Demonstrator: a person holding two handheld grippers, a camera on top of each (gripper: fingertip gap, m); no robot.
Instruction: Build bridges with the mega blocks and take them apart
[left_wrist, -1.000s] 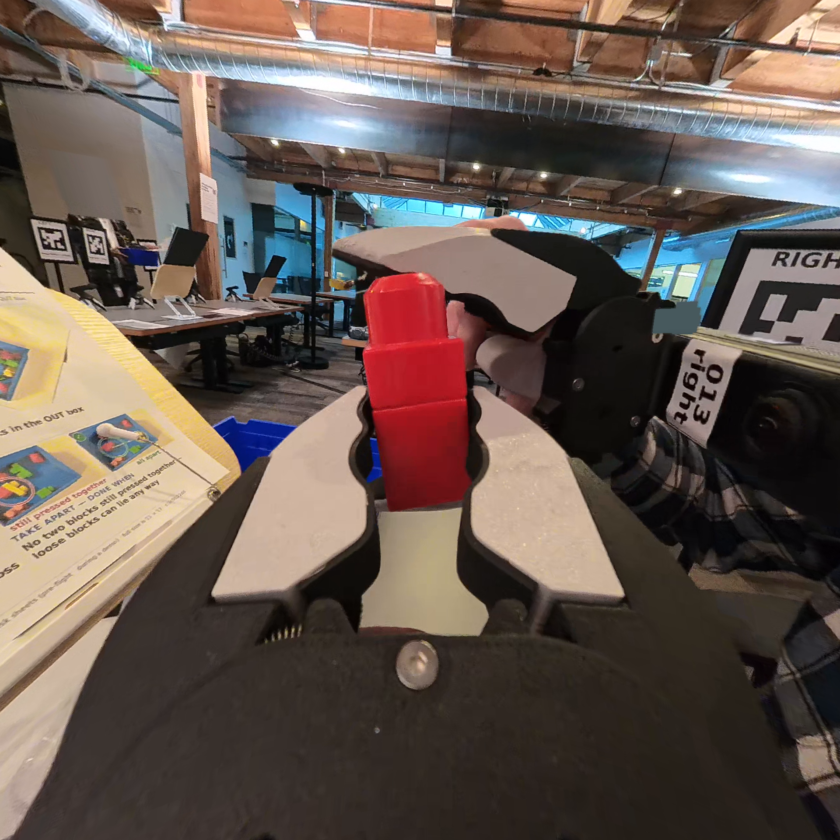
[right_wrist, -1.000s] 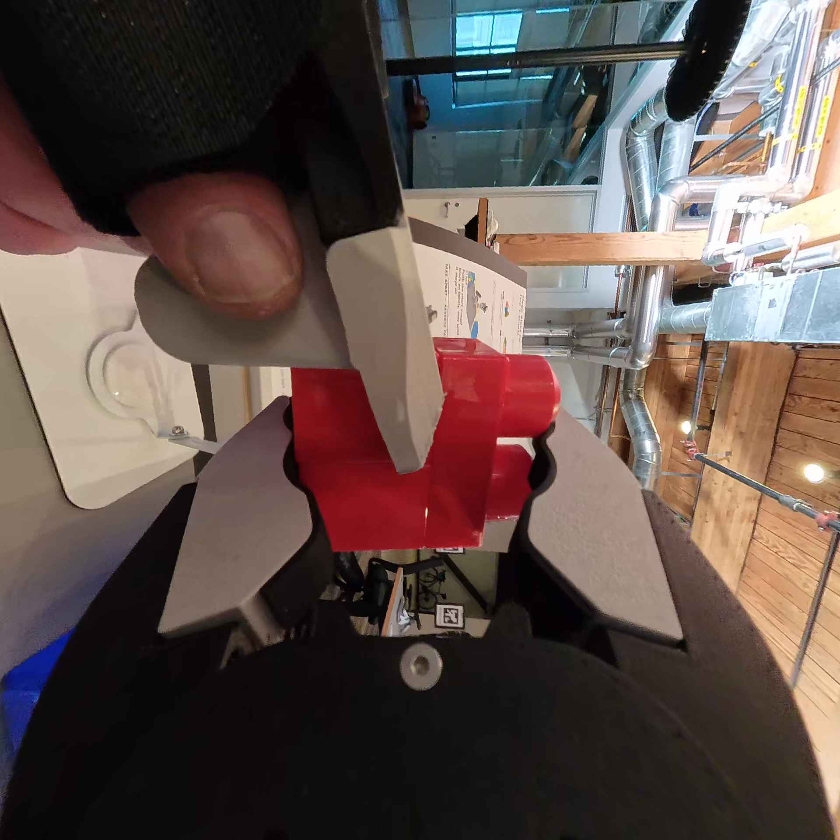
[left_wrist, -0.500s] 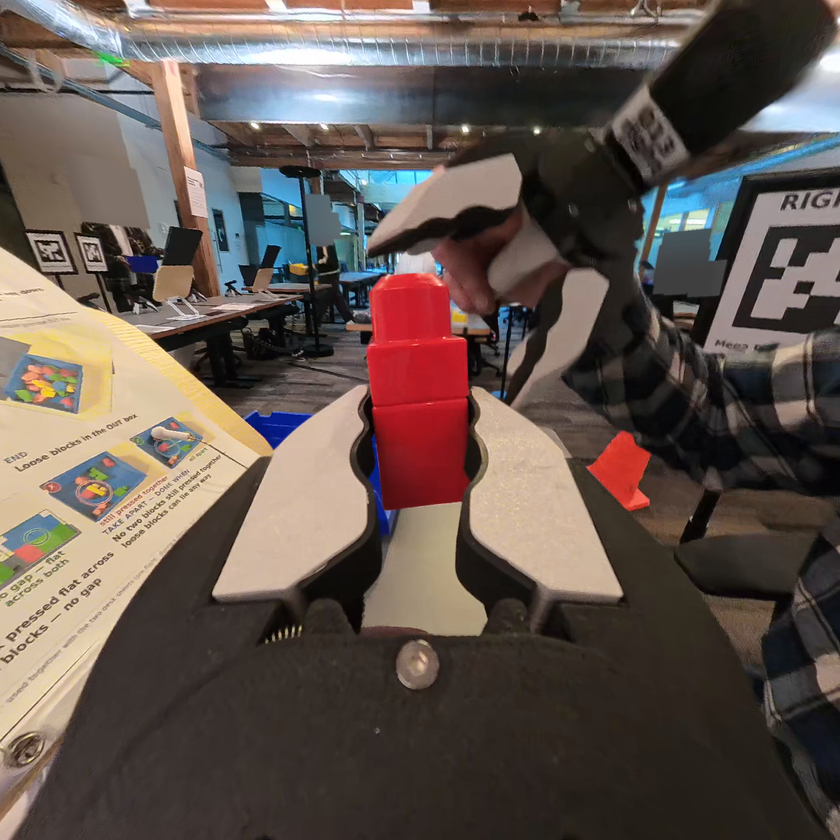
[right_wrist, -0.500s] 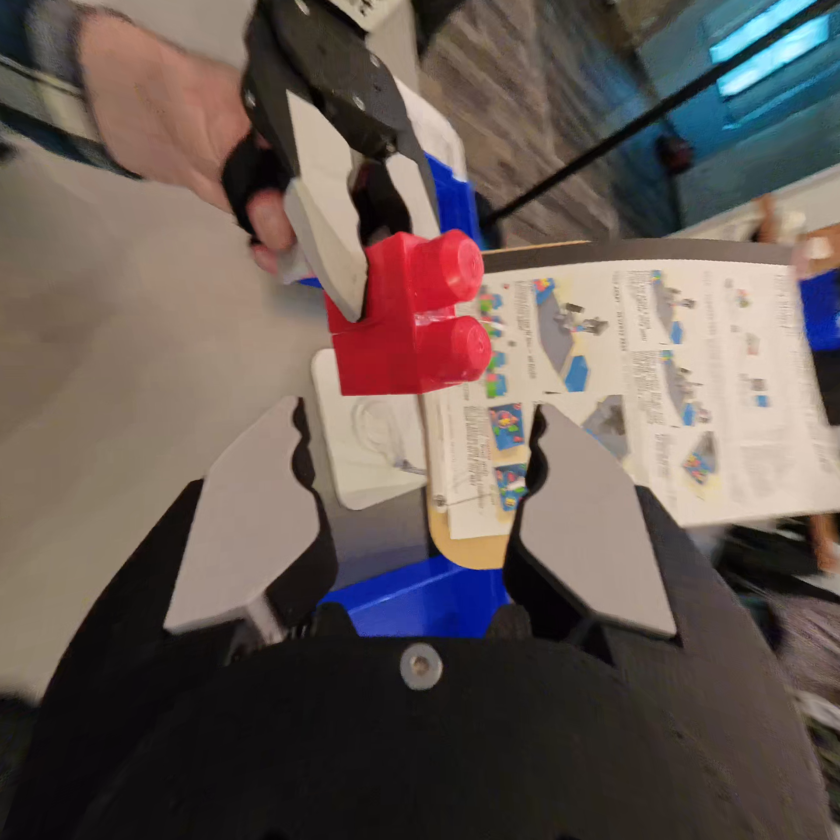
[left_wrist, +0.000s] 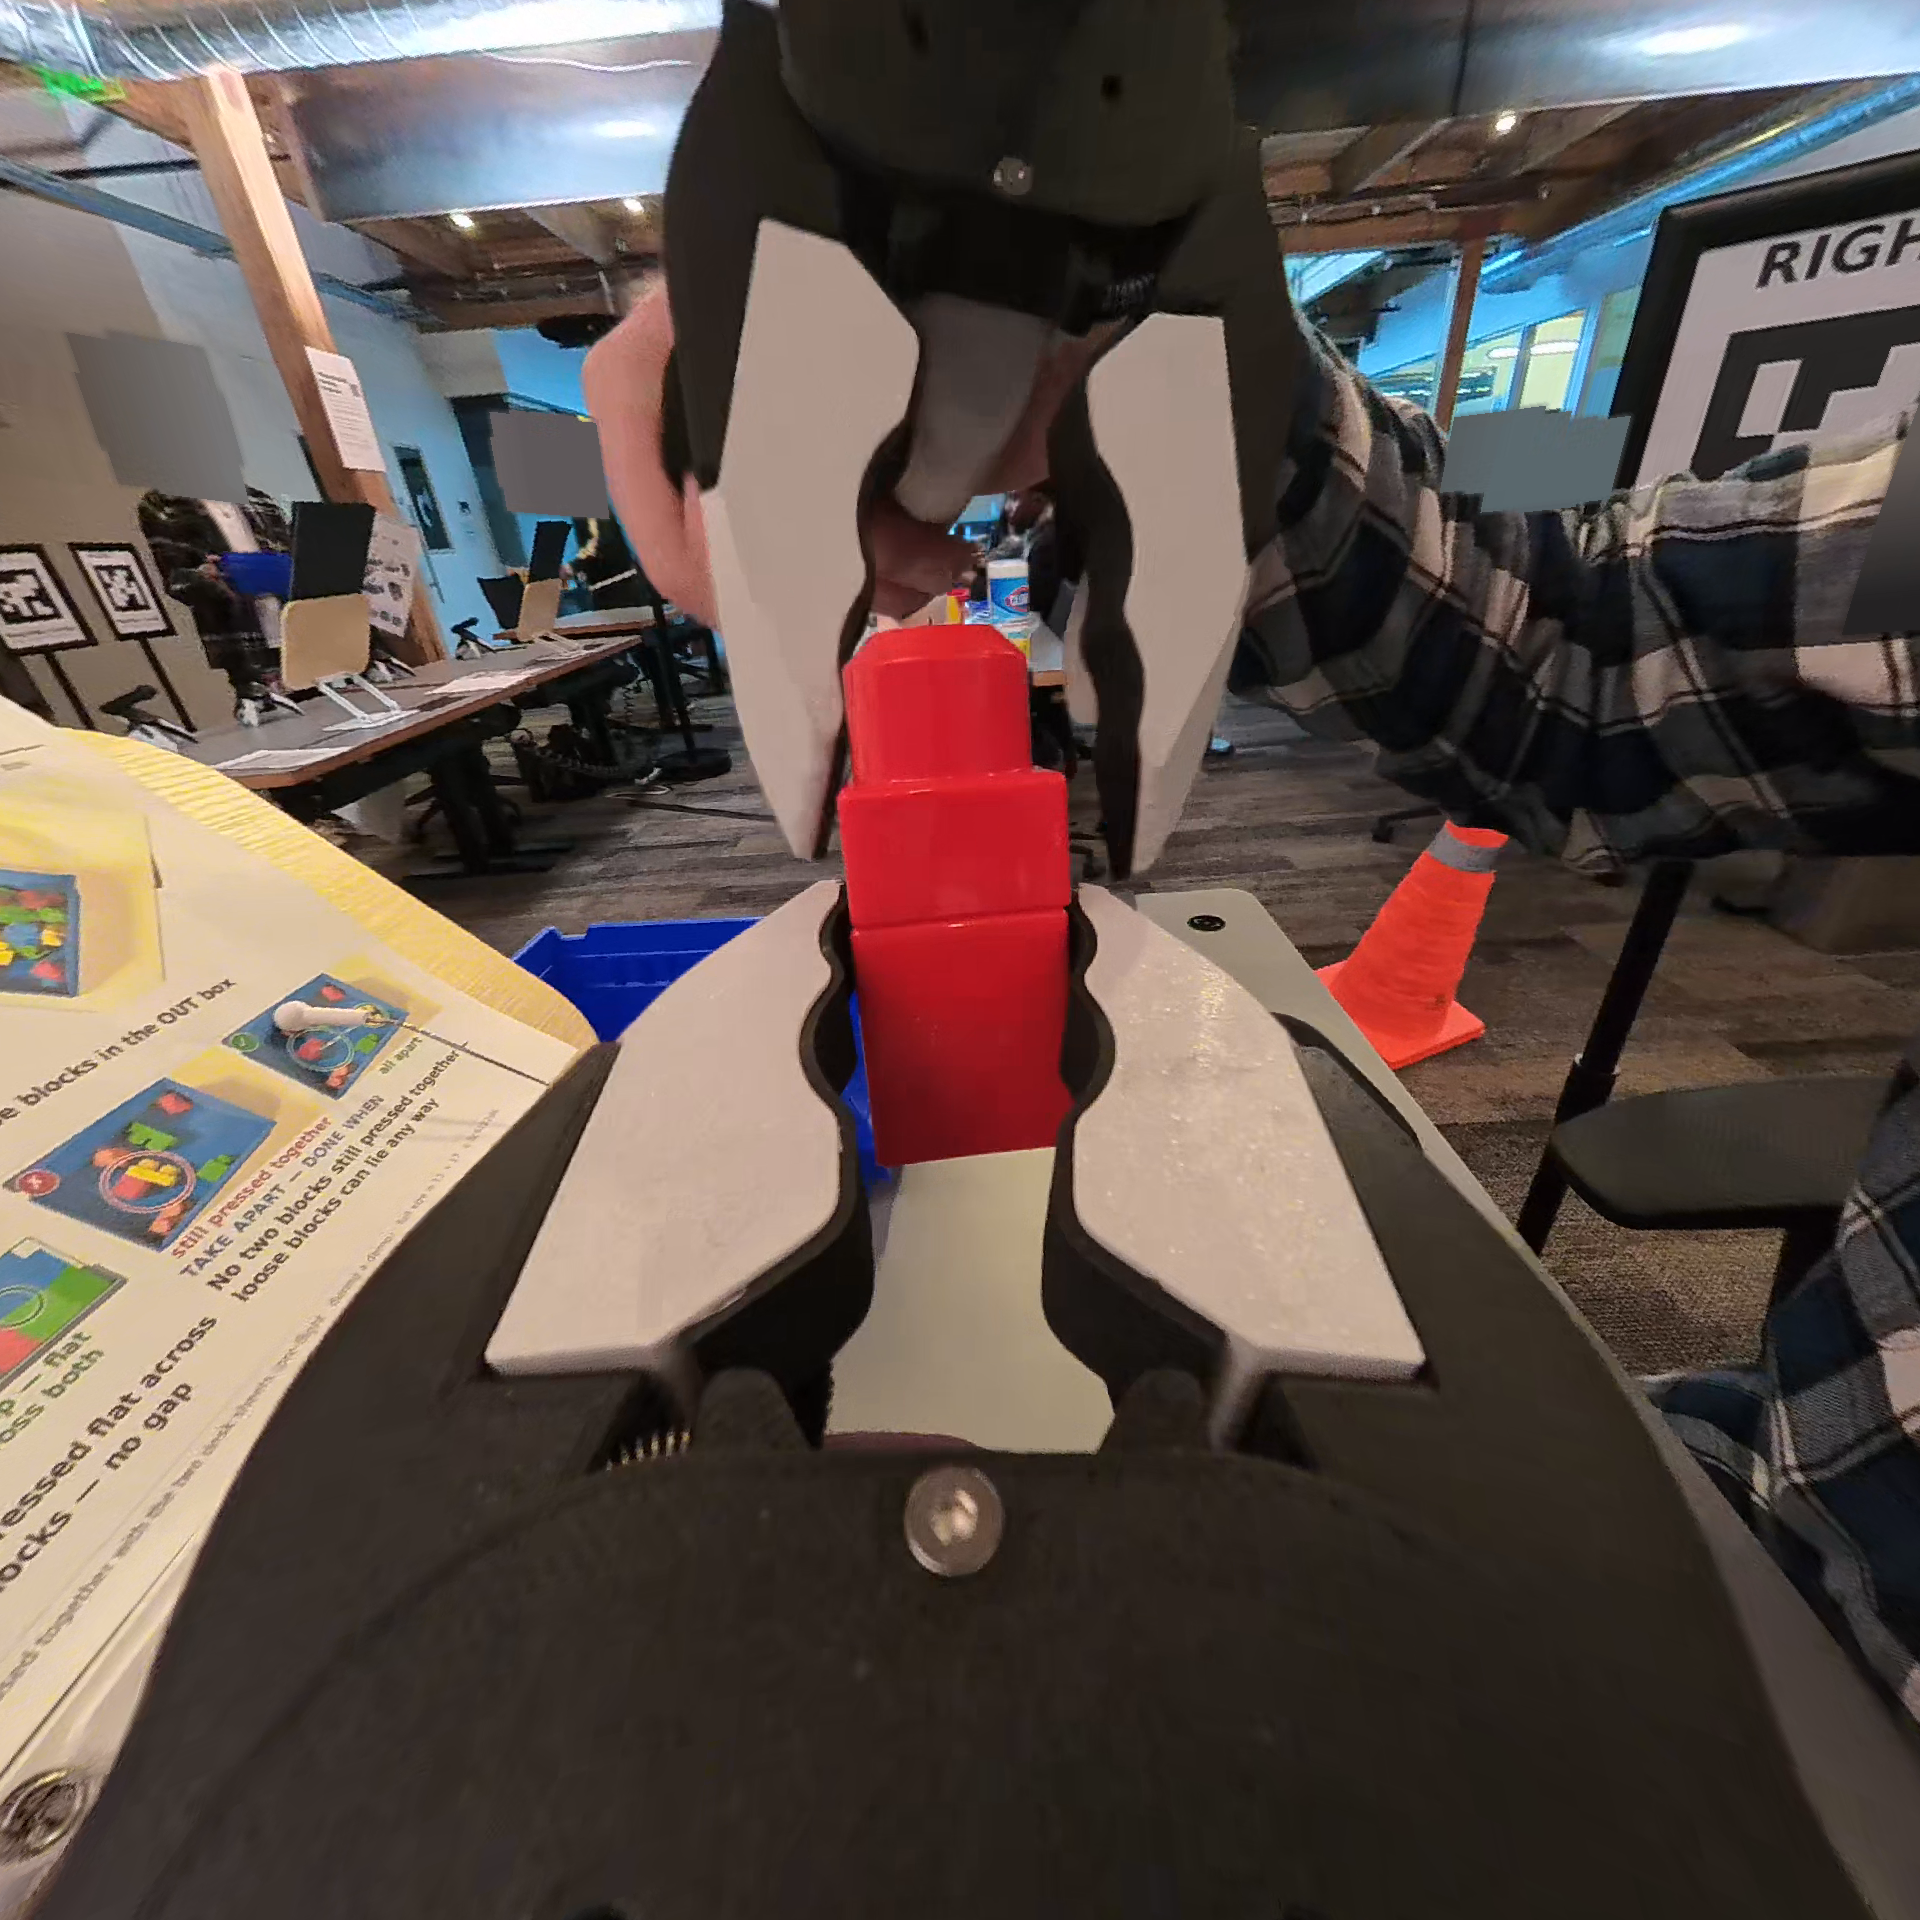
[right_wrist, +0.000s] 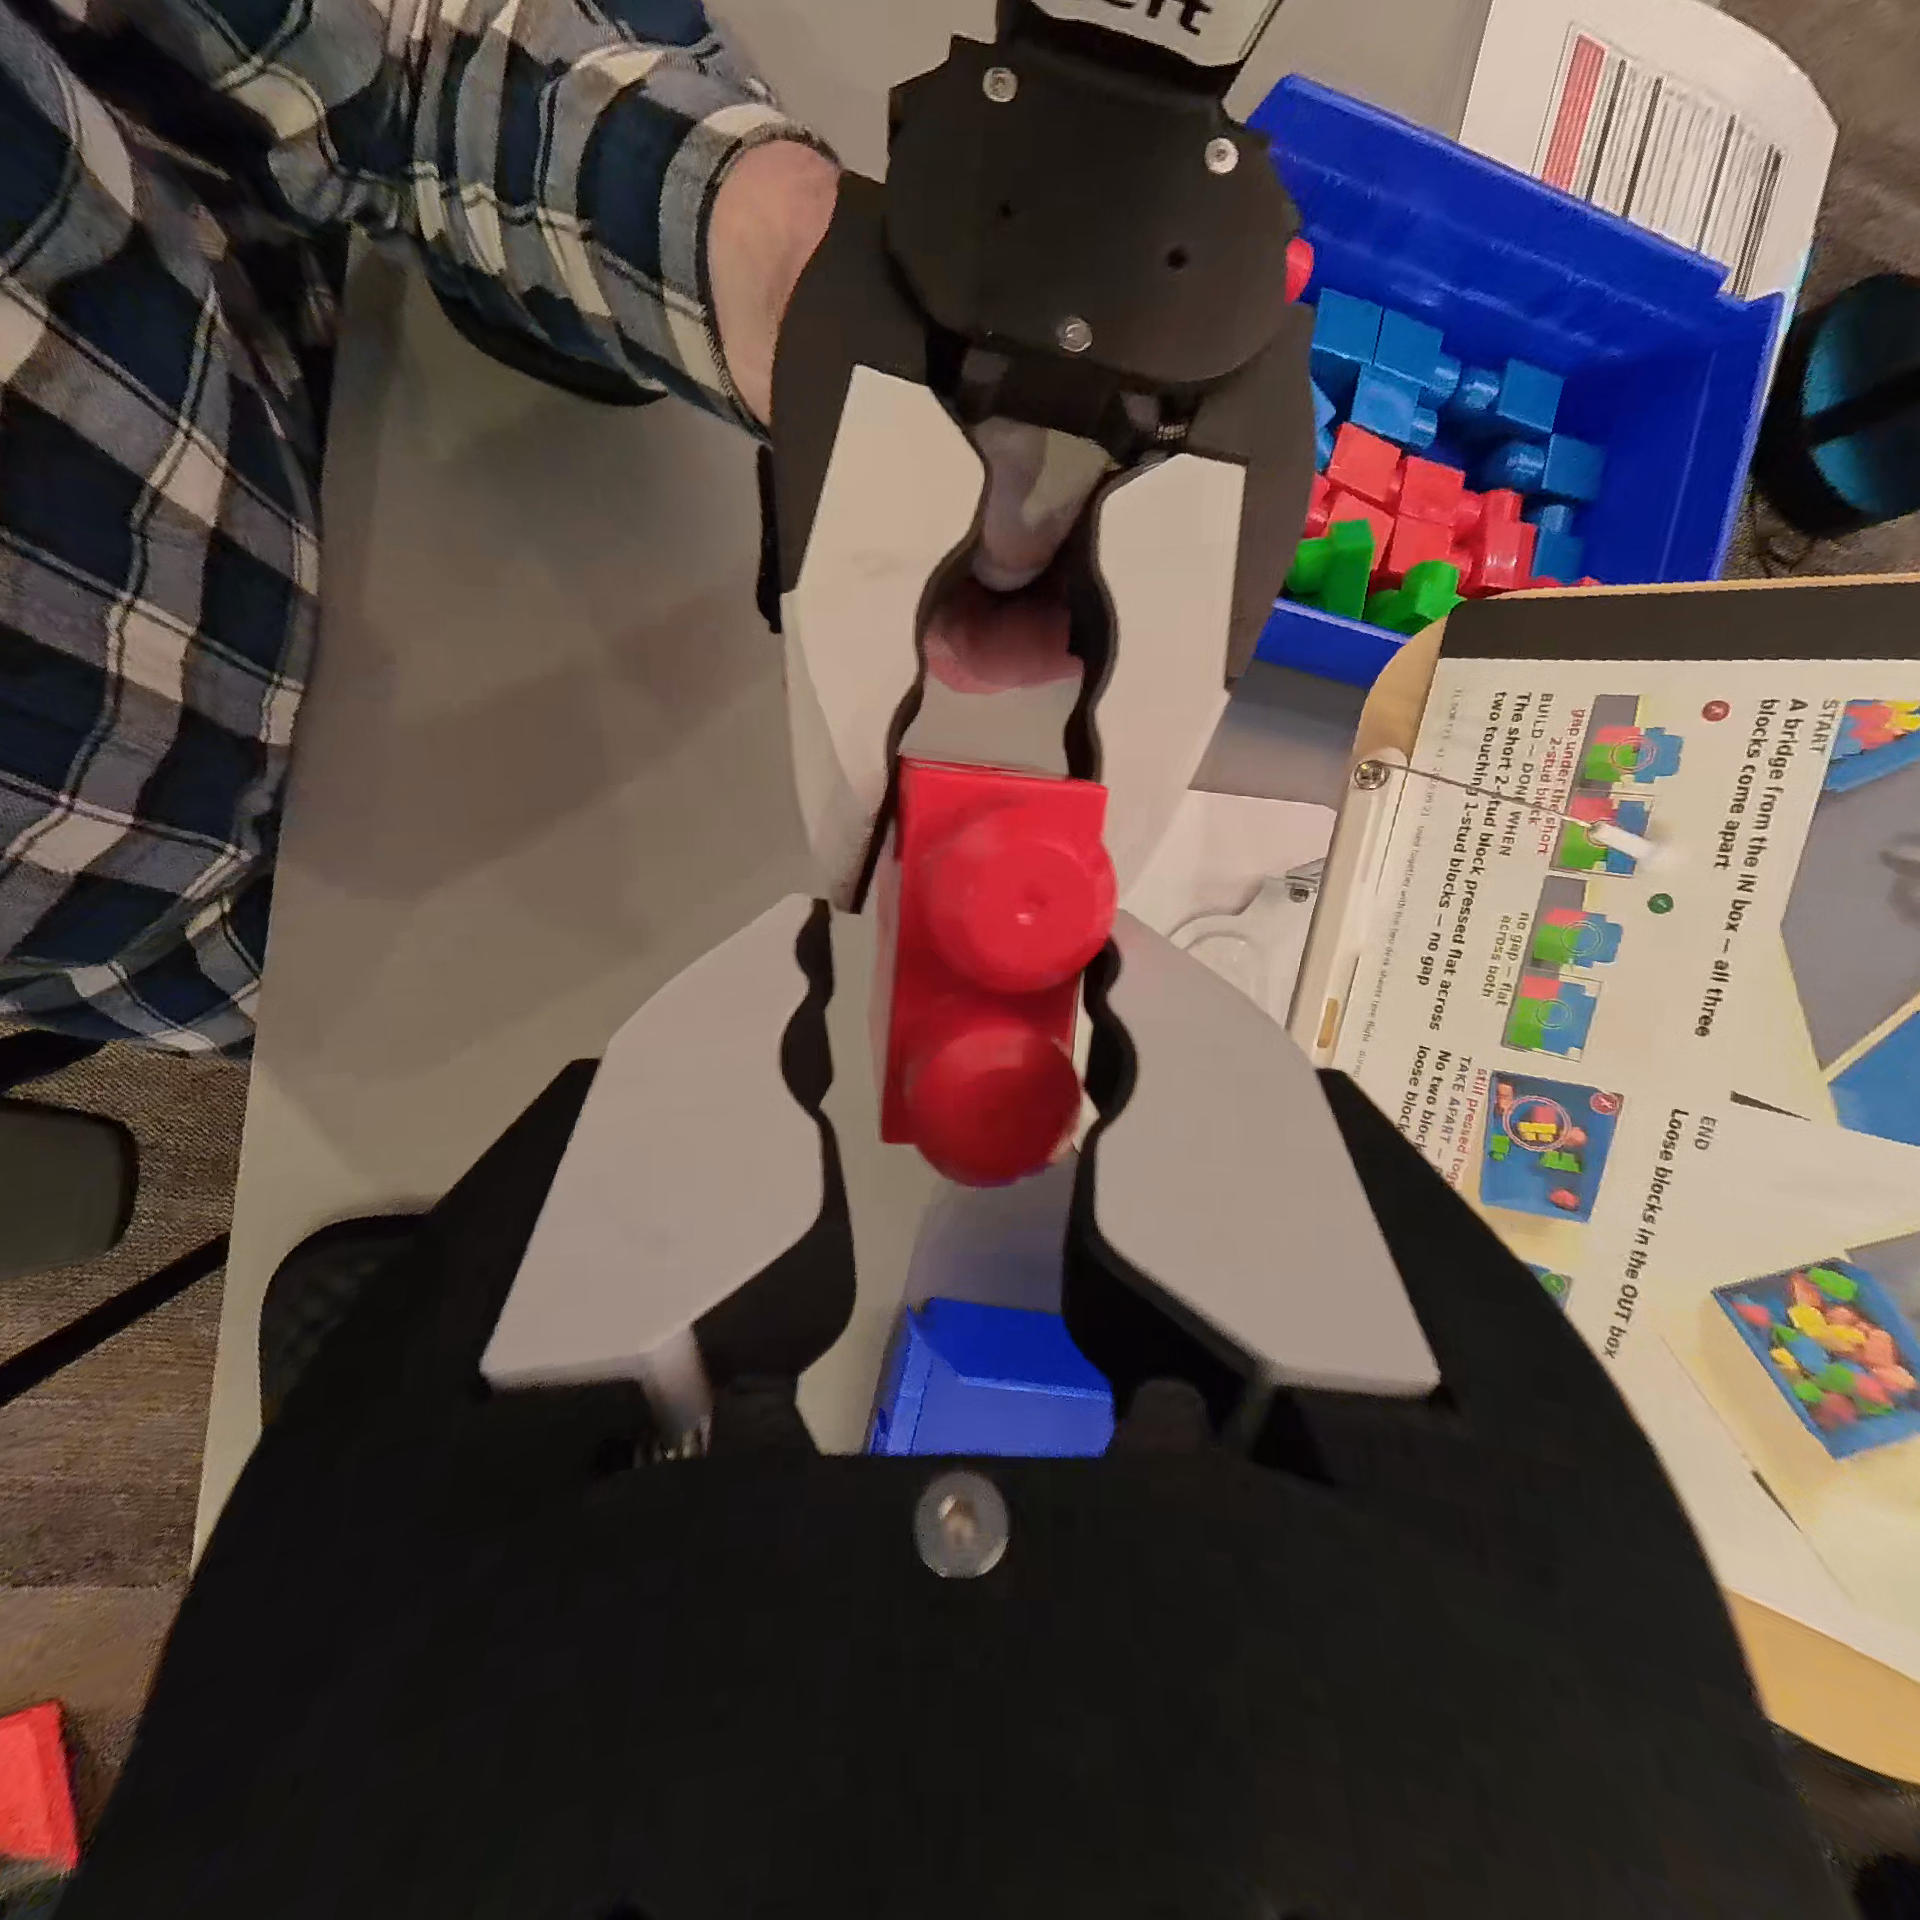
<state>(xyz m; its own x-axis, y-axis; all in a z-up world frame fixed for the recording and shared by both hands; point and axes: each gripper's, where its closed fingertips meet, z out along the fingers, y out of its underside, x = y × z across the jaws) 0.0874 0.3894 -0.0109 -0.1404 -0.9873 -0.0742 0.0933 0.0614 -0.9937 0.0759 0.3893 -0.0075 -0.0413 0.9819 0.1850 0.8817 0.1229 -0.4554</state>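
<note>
Left tool (left_wrist: 961, 904) pinching red block stack (left_wrist: 956, 935), right tool (right_wrist: 961, 966) spread astride its top

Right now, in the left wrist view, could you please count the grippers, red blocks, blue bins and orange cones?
Grippers: 2
Red blocks: 2
Blue bins: 1
Orange cones: 1
Total: 6

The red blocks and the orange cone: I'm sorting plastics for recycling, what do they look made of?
Red blocks: hard moulded plastic, apparently; glossy, with sharp highlights and crisp edges. Cone: probably softer plastic or rubber; matte orange, with a grey band near its tip.
</note>
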